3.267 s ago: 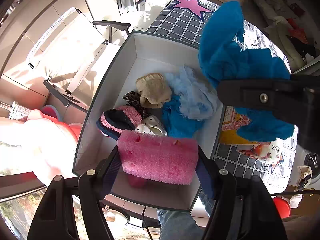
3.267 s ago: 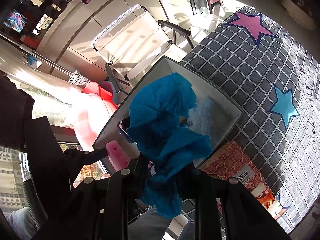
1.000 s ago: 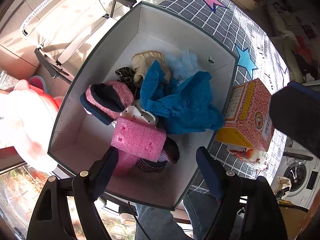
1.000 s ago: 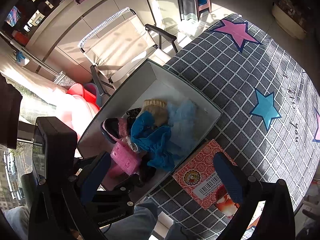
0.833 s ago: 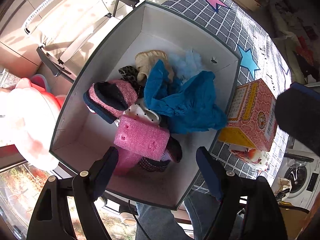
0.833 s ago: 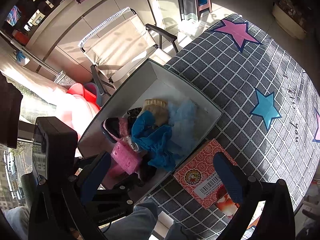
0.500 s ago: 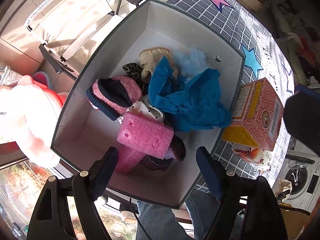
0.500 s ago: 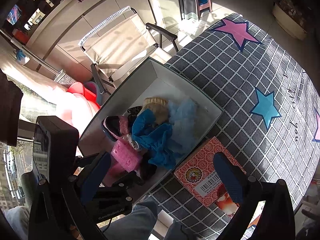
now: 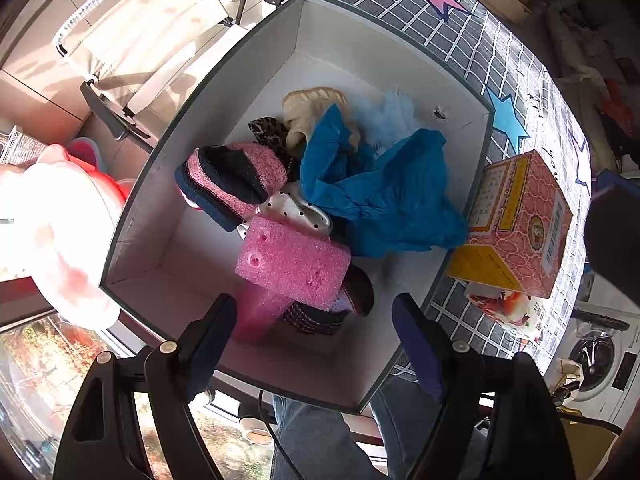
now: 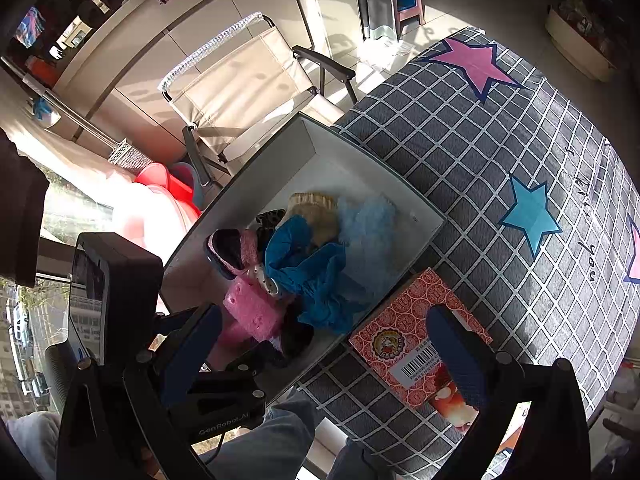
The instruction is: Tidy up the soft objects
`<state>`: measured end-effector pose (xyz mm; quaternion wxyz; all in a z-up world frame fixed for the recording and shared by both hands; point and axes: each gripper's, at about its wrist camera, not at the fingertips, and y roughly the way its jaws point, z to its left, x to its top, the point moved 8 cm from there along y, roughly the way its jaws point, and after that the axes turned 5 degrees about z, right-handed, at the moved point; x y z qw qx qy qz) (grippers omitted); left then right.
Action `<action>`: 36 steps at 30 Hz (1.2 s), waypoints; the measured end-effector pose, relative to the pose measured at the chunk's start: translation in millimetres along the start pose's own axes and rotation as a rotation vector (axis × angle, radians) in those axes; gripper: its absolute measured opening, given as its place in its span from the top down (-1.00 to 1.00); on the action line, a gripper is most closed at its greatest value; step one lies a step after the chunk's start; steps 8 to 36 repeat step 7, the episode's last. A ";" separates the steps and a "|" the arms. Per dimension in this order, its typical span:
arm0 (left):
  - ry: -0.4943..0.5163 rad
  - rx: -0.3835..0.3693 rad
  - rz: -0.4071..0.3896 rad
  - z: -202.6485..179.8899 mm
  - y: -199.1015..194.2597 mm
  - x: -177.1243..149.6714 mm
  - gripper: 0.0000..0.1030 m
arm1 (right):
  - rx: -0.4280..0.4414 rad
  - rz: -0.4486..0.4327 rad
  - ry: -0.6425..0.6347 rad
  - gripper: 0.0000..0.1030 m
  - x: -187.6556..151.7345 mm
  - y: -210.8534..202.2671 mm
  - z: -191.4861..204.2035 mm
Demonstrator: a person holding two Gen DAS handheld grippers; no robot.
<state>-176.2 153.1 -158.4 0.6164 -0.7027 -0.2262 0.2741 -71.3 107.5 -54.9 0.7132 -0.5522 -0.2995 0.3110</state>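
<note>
Hovering over the white storage box, we hold our left gripper wide and empty, and our right gripper spread wide too, gripping nothing. Below lie the pink foam block, blue cloth and pink knit slipper. A red carton stands just beside the box on the checked counter.

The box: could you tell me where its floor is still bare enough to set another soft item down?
Inside the box, the floor is bare along the left wall beside the pink sock, and in the far corner beyond the beige item. The middle and right side are crowded: pink foam, blue cloth.
</note>
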 end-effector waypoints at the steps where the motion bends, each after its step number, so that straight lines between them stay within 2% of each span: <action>1: 0.003 -0.001 0.003 0.0 0.4 -0.4 -0.60 | 0.000 0.000 0.001 -1.00 0.2 0.0 -0.2; 3: 0.005 -0.004 0.005 0.0 1.3 -1.1 -0.60 | 0.000 0.000 0.000 -1.00 -0.2 0.0 0.1; 7: -0.002 -0.055 -0.050 -0.5 -7.2 1.0 -0.60 | 0.000 0.000 0.001 -1.00 -1.7 -0.7 -0.3; 36: -0.002 -0.055 -0.050 -0.5 -7.2 1.0 -0.60 | 0.000 0.000 0.001 -1.00 -1.7 -0.7 -0.3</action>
